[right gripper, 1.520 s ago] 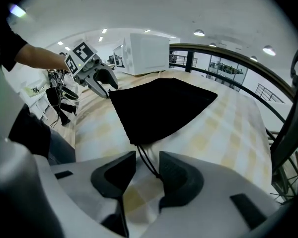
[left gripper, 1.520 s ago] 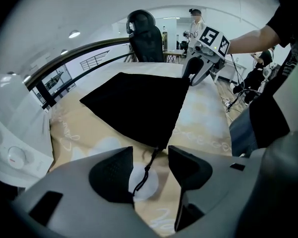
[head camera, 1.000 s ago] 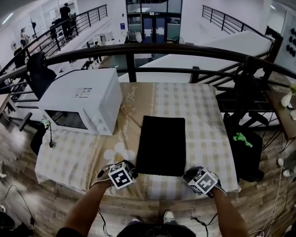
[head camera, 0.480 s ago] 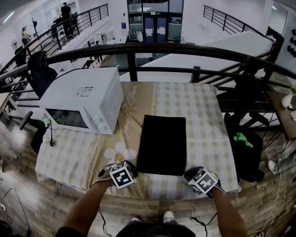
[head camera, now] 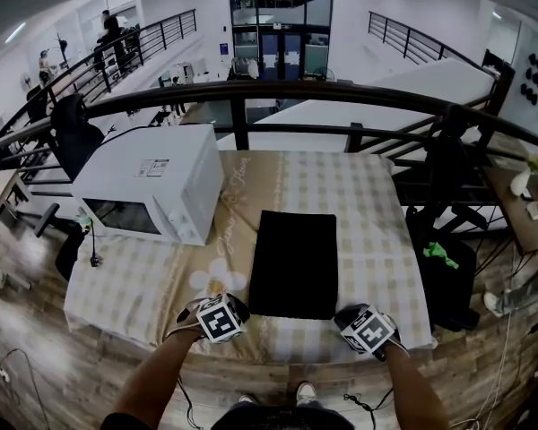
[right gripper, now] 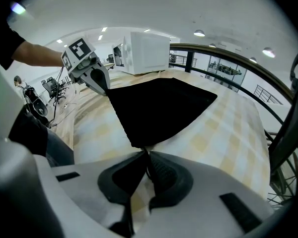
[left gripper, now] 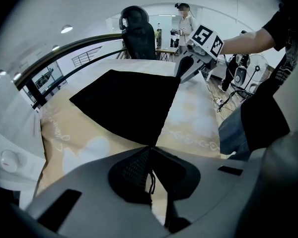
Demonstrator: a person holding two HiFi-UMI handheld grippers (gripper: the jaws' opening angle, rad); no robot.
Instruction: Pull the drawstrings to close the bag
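A flat black drawstring bag [head camera: 294, 262] lies on the checked tablecloth [head camera: 377, 231], its mouth toward me. My left gripper [head camera: 244, 310] is at the bag's near left corner. In the left gripper view its jaws [left gripper: 150, 150] are shut on a thin black drawstring [left gripper: 151, 180] coming out of the bag [left gripper: 129, 103]. My right gripper [head camera: 339, 317] is at the near right corner. Its jaws [right gripper: 146, 152] are closing, and the pads press on the other drawstring [right gripper: 147, 165] just below the bag [right gripper: 159, 105]. Each gripper shows in the other's view [left gripper: 181, 76] [right gripper: 102, 86].
A white microwave [head camera: 152, 182] stands on the table's back left. A dark railing [head camera: 296, 92] runs behind the table. A black chair [head camera: 72, 133] is at far left and a dark bag [head camera: 444, 267] on the floor at right. The table's near edge is right under both grippers.
Both grippers have stayed at the bag's near corners, and the left one has shifted slightly. The bag has not moved.
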